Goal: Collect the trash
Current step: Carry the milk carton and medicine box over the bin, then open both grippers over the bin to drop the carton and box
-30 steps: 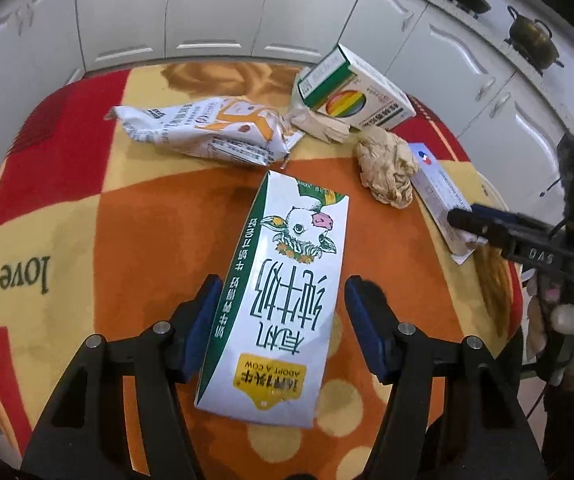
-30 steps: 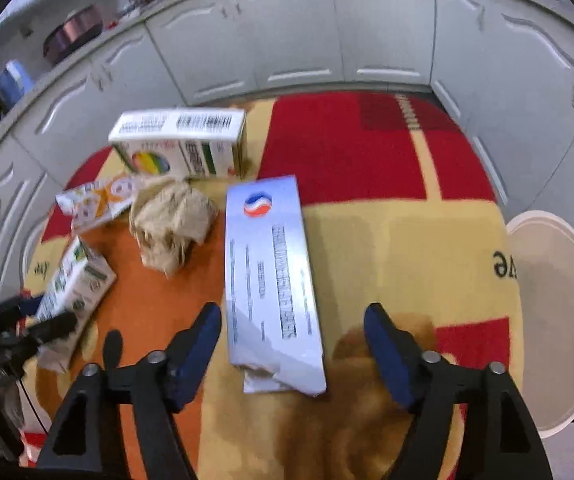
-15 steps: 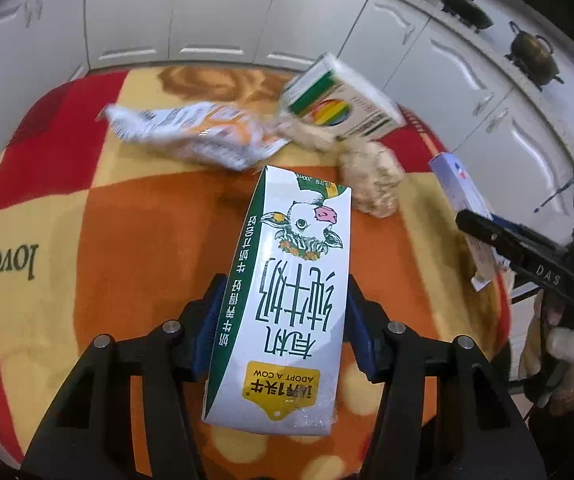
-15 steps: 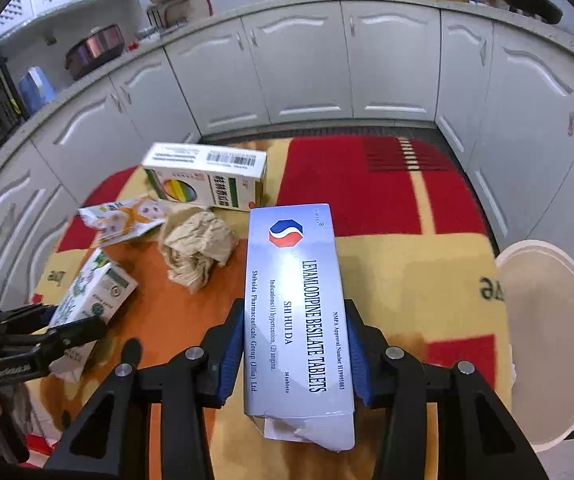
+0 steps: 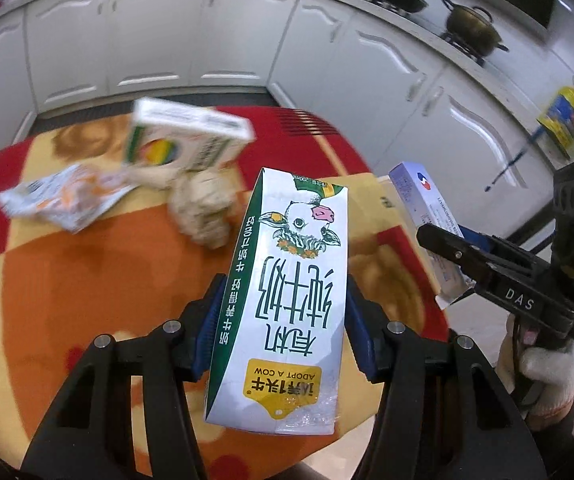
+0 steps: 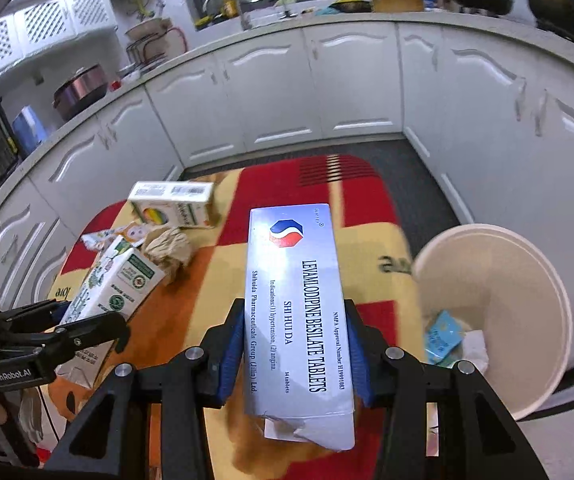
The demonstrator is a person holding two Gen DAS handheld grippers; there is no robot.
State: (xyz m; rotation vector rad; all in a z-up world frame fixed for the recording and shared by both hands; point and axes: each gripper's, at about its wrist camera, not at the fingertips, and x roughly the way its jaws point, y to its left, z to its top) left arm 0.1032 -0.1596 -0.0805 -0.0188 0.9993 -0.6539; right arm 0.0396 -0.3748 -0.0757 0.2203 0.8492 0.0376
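Gripping glossy rectangular cardboard: milk carton (image 5: 287, 300), tablet box (image 6: 299, 312)

Left gripper (image 5: 283, 328) is clamping its two blue-padded fingers (image 5: 206, 334) against the long sides of a milk carton (image 5: 287, 300), holding it raised and tilted above the surface, with the black finger arms spreading back toward the lens. Right gripper (image 6: 293, 356) is pressing its blue pads (image 6: 231, 354) against both long edges of a tablet box (image 6: 299, 312), carrying it lifted, top end pointing forward. In the left wrist view, the right gripper is appearing at the right side, gripped by a white-gloved hand (image 5: 543, 376). In the right wrist view, the left gripper is appearing at the left edge.
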